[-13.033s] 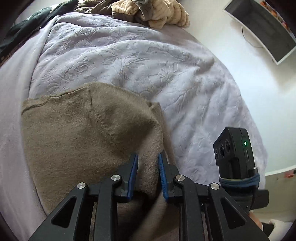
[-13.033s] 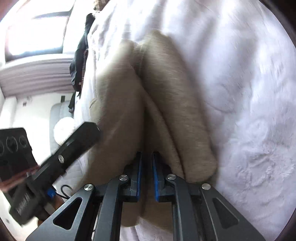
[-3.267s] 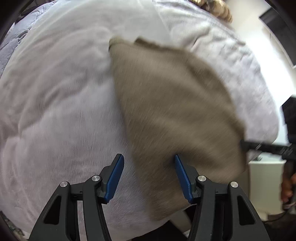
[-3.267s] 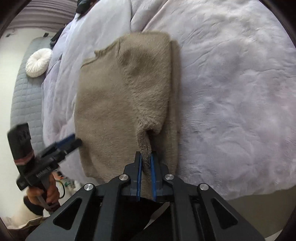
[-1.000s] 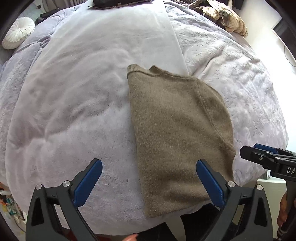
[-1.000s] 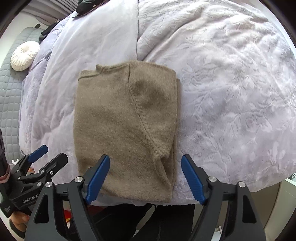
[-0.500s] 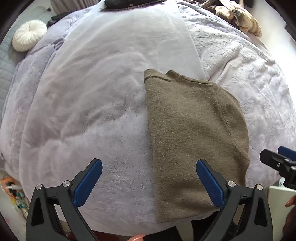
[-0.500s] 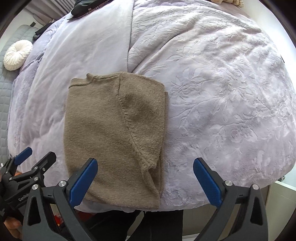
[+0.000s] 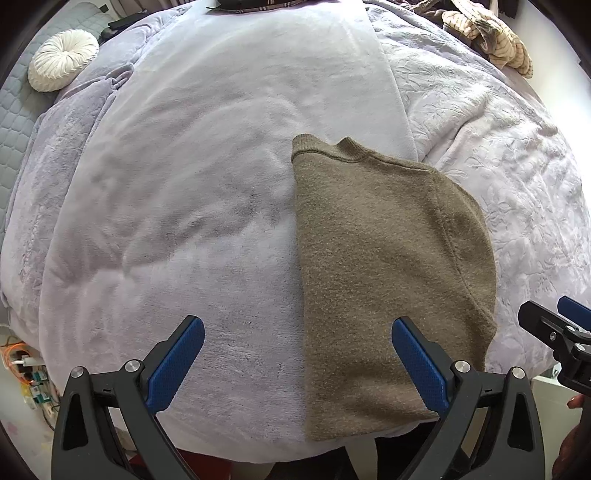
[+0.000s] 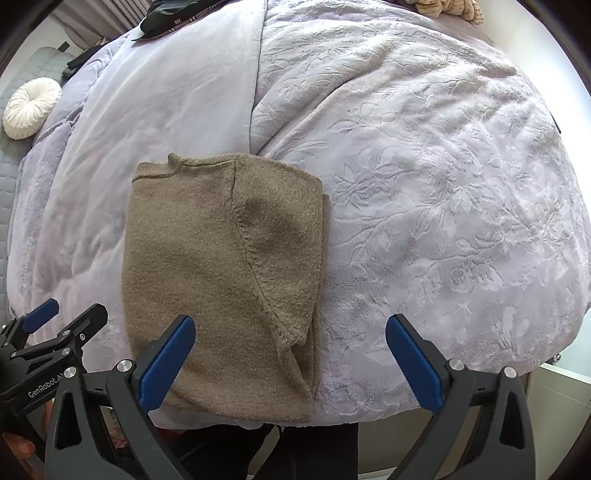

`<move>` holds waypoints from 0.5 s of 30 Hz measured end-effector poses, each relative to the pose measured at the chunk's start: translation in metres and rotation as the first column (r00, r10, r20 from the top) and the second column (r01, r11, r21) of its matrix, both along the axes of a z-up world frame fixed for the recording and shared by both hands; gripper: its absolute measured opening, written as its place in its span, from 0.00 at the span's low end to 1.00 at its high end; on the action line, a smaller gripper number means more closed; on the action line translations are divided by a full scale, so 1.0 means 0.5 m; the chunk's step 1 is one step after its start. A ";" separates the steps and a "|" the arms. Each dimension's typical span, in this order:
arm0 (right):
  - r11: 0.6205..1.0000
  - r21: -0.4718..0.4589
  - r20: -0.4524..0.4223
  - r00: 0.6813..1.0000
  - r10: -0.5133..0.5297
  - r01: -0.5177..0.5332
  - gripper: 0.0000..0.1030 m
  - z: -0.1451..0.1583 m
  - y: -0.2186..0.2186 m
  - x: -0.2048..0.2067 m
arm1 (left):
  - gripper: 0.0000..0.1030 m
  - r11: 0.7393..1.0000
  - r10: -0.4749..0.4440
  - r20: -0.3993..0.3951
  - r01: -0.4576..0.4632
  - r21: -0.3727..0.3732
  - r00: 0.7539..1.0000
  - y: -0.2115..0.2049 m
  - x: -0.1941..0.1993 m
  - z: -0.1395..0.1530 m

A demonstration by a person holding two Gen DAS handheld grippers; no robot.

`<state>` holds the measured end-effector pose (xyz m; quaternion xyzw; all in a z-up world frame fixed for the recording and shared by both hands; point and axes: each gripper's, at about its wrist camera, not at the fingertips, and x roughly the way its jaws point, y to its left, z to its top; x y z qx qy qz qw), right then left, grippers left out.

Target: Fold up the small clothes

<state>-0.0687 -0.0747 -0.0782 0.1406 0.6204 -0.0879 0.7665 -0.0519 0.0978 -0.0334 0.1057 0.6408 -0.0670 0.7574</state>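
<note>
A folded olive-brown knitted sweater [image 9: 384,273] lay flat at the near edge of a bed covered in pale lilac plush blankets [image 9: 192,206]. Its fabric was a fine, slightly fuzzy knit, folded into a tall rectangle with a ribbed neckline [image 10: 159,168] at the far end and one sleeve laid lengthwise over the body, the curved armhole seam [image 10: 251,258] running down its face. The sweater's left half rested on a smooth fleece blanket, its right half on an embossed floral-patterned lilac coverlet [image 10: 443,192], whose straight edge met the sweater's far end.

The left gripper [image 9: 297,363], black with blue textured pads, hung above the sweater's near left edge, fingers spread wide and holding nothing. The right gripper [image 10: 290,363] hung above the sweater's near right corner; its jaws had just been opening and stood spread wide, clear of the fabric.

Far beyond the sweater to the left sat a round white pleated cushion [image 9: 62,61]; far to the right, a heap of beige ribbed garments [image 9: 491,33].
</note>
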 end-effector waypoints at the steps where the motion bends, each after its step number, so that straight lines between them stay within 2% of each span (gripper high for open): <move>1: 1.000 -0.004 0.000 1.000 0.001 -0.001 1.00 0.001 0.001 0.001 | 0.99 1.000 0.002 -0.003 -0.002 -0.002 1.000 -0.001 0.000 0.000; 15: 0.999 -0.035 -0.005 1.000 0.014 -0.014 1.00 0.003 0.012 0.011 | 0.99 1.000 -0.003 -0.004 0.003 0.002 1.000 0.001 0.001 -0.001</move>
